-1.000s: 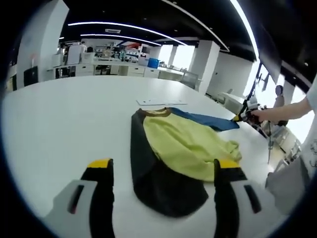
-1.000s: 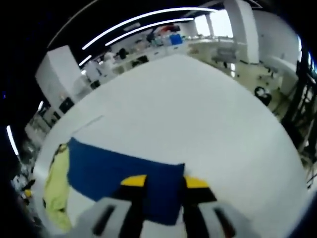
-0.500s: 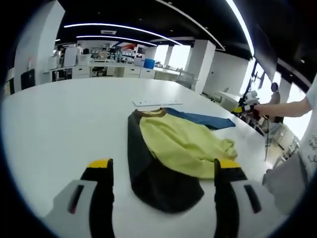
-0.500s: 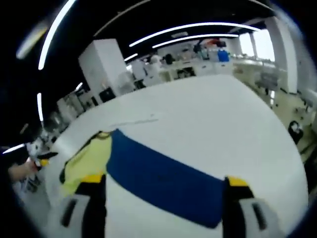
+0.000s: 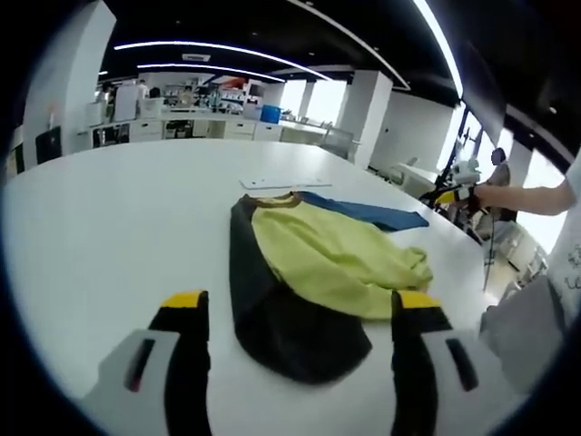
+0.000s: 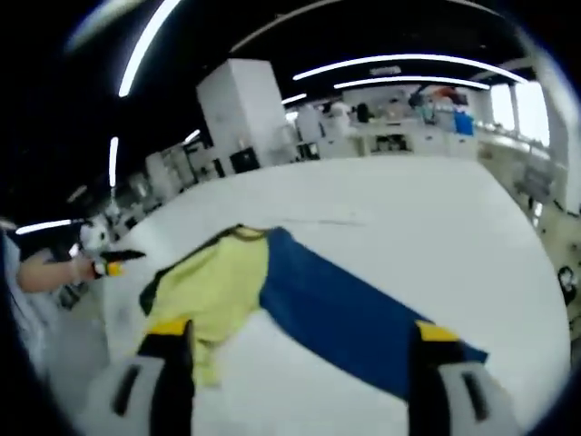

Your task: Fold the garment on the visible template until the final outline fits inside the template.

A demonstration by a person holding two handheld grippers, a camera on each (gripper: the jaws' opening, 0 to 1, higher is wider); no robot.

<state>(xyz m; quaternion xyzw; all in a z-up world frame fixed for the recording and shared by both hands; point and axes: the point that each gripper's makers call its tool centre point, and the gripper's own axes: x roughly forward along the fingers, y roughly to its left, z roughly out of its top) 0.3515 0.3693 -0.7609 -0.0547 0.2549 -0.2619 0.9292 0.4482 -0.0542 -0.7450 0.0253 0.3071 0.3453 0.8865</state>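
an open office: black ceiling with long light strips (image 5: 218, 47), white square pillars (image 5: 370, 113), bright windows (image 5: 329, 102) at the back, white desks (image 5: 195, 129) and a blue bin (image 5: 270, 113) past the white table's (image 5: 109, 227) far edge.

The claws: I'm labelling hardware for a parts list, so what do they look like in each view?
Left claw and right claw match: two black fingers with yellow tips, on pale grey bases with dark slots. The person wears a white short sleeve.
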